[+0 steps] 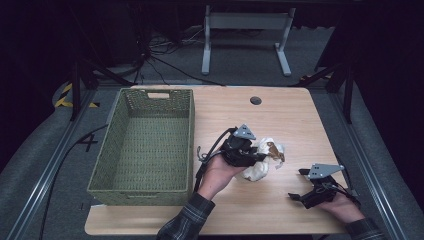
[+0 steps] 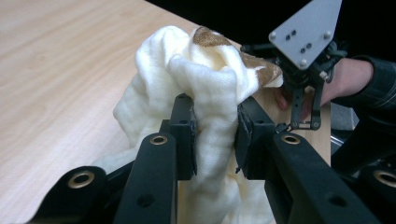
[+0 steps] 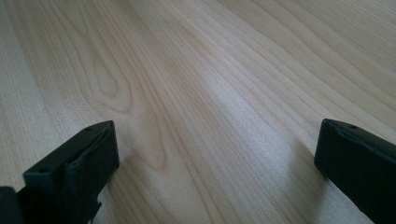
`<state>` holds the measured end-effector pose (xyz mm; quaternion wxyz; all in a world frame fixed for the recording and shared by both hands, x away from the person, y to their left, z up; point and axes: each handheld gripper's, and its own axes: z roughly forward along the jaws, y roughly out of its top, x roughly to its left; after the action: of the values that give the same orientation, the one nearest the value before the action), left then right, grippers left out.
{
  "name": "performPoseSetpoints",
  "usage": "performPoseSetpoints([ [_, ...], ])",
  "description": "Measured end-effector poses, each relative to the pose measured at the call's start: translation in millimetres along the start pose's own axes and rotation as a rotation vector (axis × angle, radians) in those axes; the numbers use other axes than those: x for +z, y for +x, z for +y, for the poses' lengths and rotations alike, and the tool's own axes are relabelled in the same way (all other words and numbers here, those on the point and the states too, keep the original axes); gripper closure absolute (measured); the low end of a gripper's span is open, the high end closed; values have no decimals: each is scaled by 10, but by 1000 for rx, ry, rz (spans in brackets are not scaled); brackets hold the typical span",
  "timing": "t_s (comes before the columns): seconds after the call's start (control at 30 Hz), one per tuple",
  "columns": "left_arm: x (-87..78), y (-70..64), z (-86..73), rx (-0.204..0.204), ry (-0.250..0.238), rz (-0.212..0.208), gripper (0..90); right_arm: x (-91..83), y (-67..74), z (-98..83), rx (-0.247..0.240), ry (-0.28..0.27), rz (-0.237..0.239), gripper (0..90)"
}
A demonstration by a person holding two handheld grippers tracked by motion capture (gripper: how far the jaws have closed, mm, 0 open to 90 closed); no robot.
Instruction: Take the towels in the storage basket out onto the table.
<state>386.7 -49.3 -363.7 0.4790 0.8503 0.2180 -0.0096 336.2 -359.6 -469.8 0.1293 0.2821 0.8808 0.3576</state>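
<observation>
A crumpled cream cloth with brown patches (image 1: 262,159) lies in a heap on the wooden table (image 1: 290,115), right of centre. My left gripper (image 1: 254,157) is shut on a thick fold of this cloth (image 2: 205,84); in the left gripper view both pads (image 2: 184,133) press into the fabric from either side. My right gripper (image 1: 296,184) rests low over the table near its front right corner, apart from the cloth. Its jaws stand wide open over bare wood (image 3: 215,116) with nothing between them. The right gripper (image 2: 306,112) also appears behind the cloth in the left gripper view.
A green woven basket (image 1: 120,140) with nothing in it stands on the left part of the table. A round cable hole (image 1: 255,100) sits near the far edge. Beyond the table are a desk frame (image 1: 245,35) and floor cables.
</observation>
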Motion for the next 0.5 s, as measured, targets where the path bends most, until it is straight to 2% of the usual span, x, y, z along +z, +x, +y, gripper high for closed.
performPoseSetpoints([
  [0.03,0,0,0,0,0,0,718,0,0,0,0,0,0,1],
  [0.1,131,-26,-34,10,31,3,717,0,0,0,0,0,0,1],
  [0.2,249,-31,-86,11,51,13,717,0,0,0,0,0,-1,0],
  [0.27,353,-15,-136,12,82,23,717,0,0,0,0,0,0,0],
  [0.3,353,-15,-136,12,82,23,717,0,0,0,0,0,0,0],
  [0.37,488,12,-211,9,106,24,717,0,0,0,0,0,0,0],
  [0.43,529,23,-234,12,115,25,717,0,0,0,0,0,0,0],
  [0.5,639,47,-296,13,153,24,716,0,0,0,0,0,0,0],
])
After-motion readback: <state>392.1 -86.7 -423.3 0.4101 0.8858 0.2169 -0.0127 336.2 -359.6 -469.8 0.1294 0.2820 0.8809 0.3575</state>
